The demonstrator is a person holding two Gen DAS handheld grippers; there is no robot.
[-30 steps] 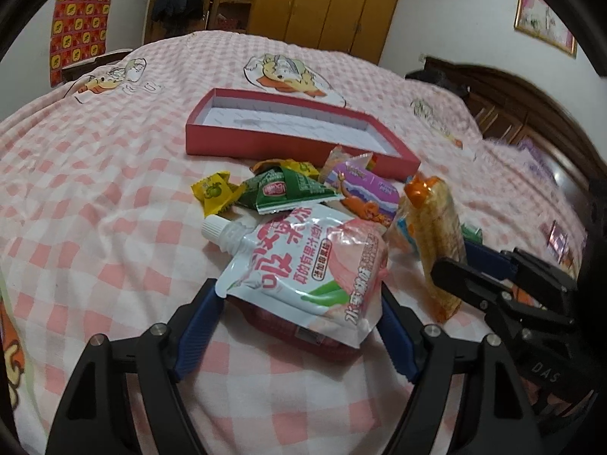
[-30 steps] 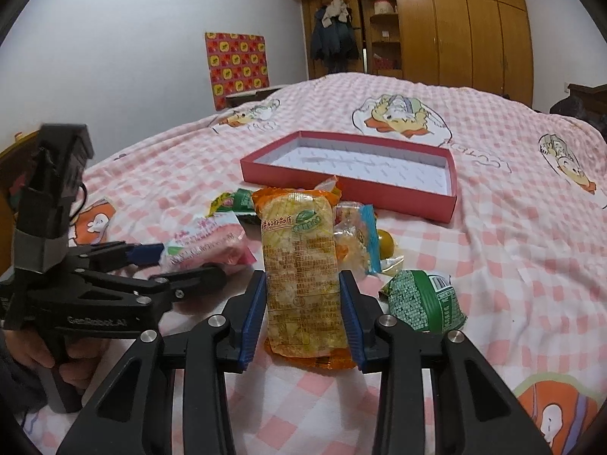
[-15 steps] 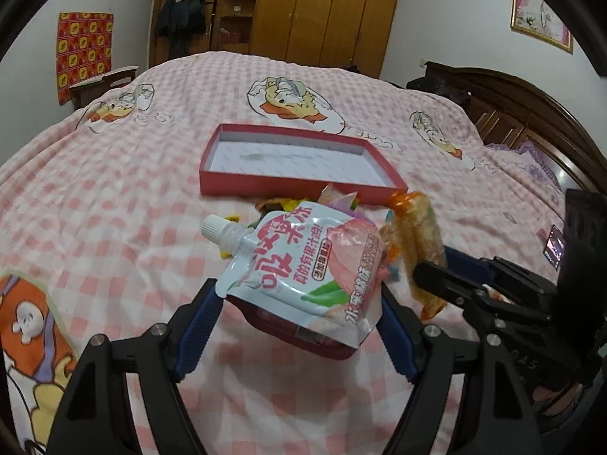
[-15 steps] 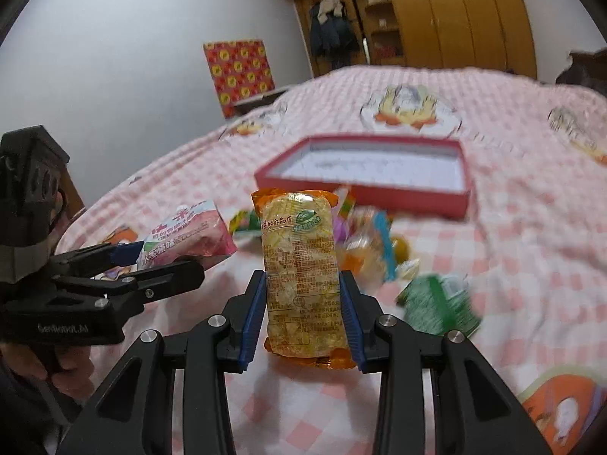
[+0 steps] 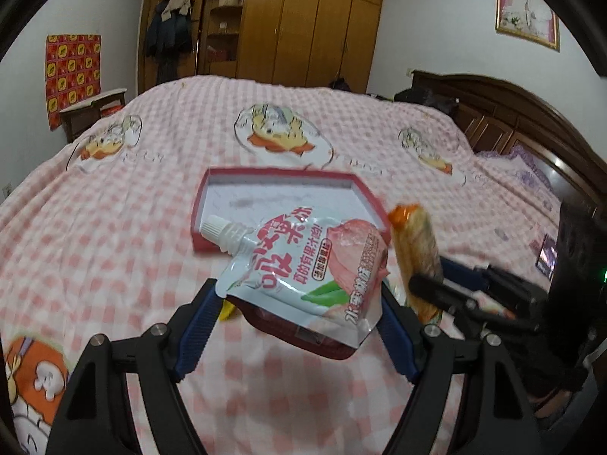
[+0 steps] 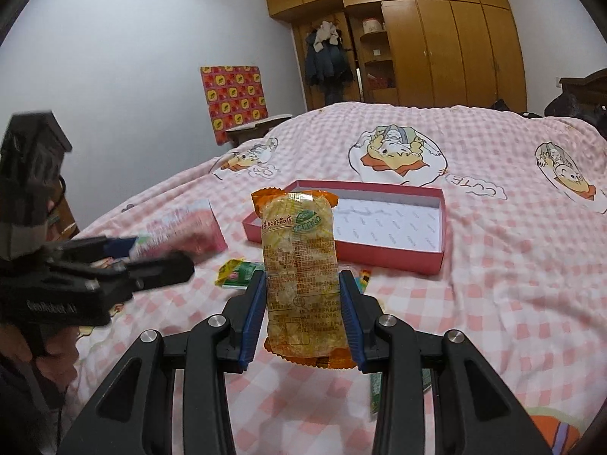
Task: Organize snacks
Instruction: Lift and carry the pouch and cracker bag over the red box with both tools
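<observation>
Both grippers loaded and held above the bed; box is beyond them.

My left gripper (image 5: 299, 326) pinches the jelly pouch (image 5: 303, 269) by its side edges: soft, liquid-filled, probably heaviest at the base, slick film, so I'd grip the seams and keep off the white spout. My right gripper (image 6: 301, 314) clamps the orange cracker pack (image 6: 301, 276) at mid-body: light, crinkly, contents likely brittle. Pouch print is Chinese; left gripper body reads roughly "GenRobot.AI", blurred. Red box (image 6: 436, 261) sits empty ahead on the checked bedspread (image 6: 512, 303).

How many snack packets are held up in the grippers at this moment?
2: the white pouch in the left gripper, the orange packet in the right gripper. More snacks lie on the bed, partly hidden.
</observation>
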